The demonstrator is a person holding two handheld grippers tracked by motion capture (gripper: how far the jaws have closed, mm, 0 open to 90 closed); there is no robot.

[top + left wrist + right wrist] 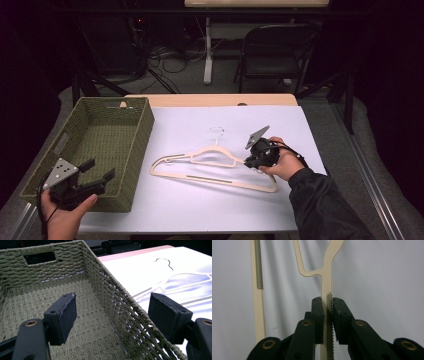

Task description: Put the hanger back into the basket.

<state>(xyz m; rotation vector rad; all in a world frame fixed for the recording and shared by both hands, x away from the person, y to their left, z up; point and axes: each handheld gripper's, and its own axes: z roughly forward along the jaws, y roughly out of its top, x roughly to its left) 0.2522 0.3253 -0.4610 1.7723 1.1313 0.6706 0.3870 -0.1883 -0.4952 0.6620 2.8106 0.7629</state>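
A cream hanger (212,165) lies flat on the white table (200,210), right of centre, its wire hook (218,132) pointing to the far side. The right gripper (248,161) reaches in from the right and its jaws are clamped on the hanger's right shoulder arm; in the right gripper view the pads (318,315) press on the ribbed strip from both sides, with the bottom bar (258,302) running alongside at the left of that view. The hanger rests on the table as far as the high view shows. At the near left, the left gripper (97,172) hovers over the near end of the green woven basket (135,150), its jaws wide apart and holding nothing, straddling the basket's right wall (120,305) in the left gripper view. The basket stands just left of the hanger, apart from it.
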